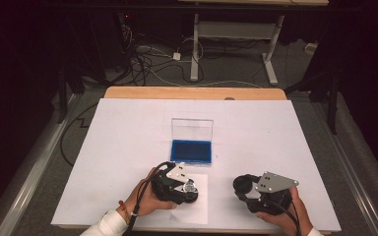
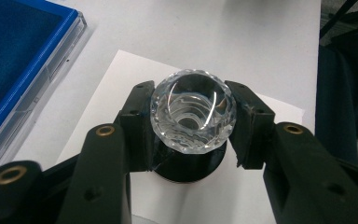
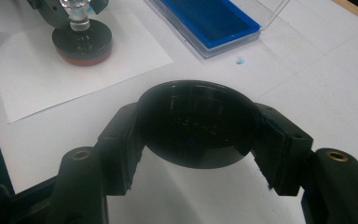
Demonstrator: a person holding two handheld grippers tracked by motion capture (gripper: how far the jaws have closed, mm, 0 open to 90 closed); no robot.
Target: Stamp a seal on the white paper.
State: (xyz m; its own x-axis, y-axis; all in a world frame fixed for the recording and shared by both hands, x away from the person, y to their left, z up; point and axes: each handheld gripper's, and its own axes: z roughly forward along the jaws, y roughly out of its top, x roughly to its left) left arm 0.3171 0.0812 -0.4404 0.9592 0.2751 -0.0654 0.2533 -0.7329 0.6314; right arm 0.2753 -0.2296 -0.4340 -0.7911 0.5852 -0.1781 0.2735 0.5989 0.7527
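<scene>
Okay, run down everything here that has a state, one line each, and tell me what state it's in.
Blue case: open, clear lid upright.
Stamp: clear faceted knob clamped, black base resting on the paper sheet.
Black cap: off the stamp, clamped.
Left gripper: shut on the stamp.
Right gripper: shut on the black cap.

A white sheet point(image 1: 256, 142) covers most of a wooden table point(image 1: 192, 93), whose bare edge shows at the far side. Beyond it, on grey floor point(image 1: 226, 69), stands a white desk frame point(image 1: 236, 30) with two legs and feet. Cables point(image 1: 147, 59) lie tangled on the floor beside it. The room around is dark, with metal rails point(image 1: 29, 172) flanking the table.
</scene>
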